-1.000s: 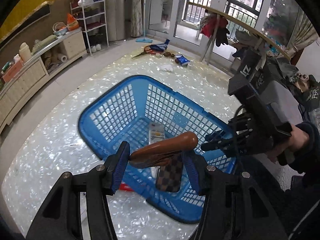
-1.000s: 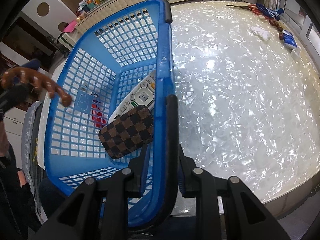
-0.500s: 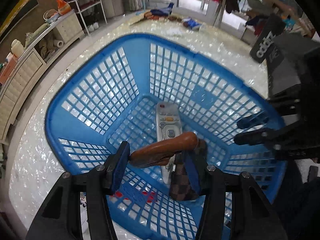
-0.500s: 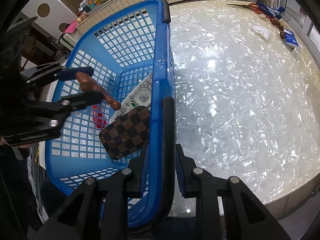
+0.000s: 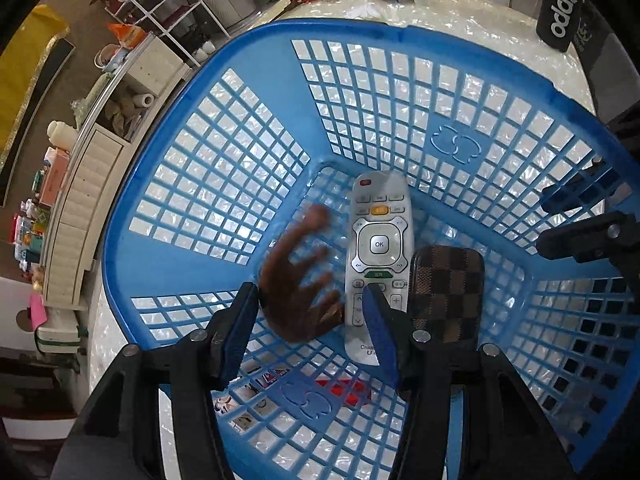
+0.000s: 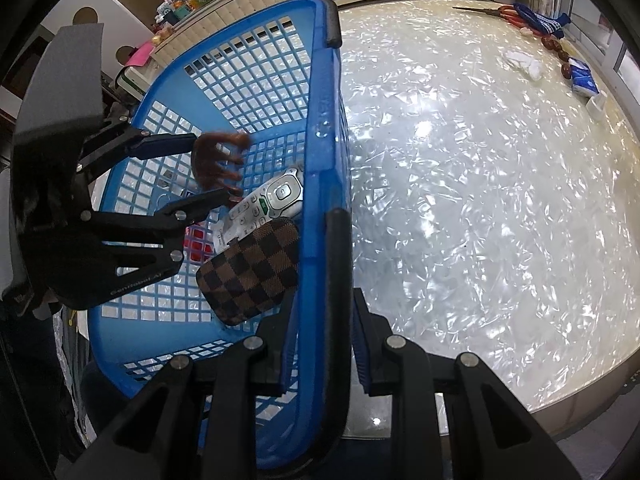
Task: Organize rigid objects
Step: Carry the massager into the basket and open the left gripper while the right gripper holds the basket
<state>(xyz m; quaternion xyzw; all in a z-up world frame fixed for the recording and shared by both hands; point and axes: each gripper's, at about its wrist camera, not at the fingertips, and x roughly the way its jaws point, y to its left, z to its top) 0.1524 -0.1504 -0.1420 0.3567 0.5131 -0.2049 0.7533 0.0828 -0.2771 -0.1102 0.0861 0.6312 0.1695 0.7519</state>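
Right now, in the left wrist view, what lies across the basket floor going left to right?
Brown hair claw, blurred → white remote control → brown checkered case.

Left gripper (image 5: pixel 312 320) has dropped from above the blue basket (image 5: pixel 192 80) down inside it, near the remote (image 5: pixel 378 240). The brown hair claw (image 5: pixel 296 280), earlier clamped crosswise between the pads, now appears blurred and tilted ahead of the fingertips; grip unclear.
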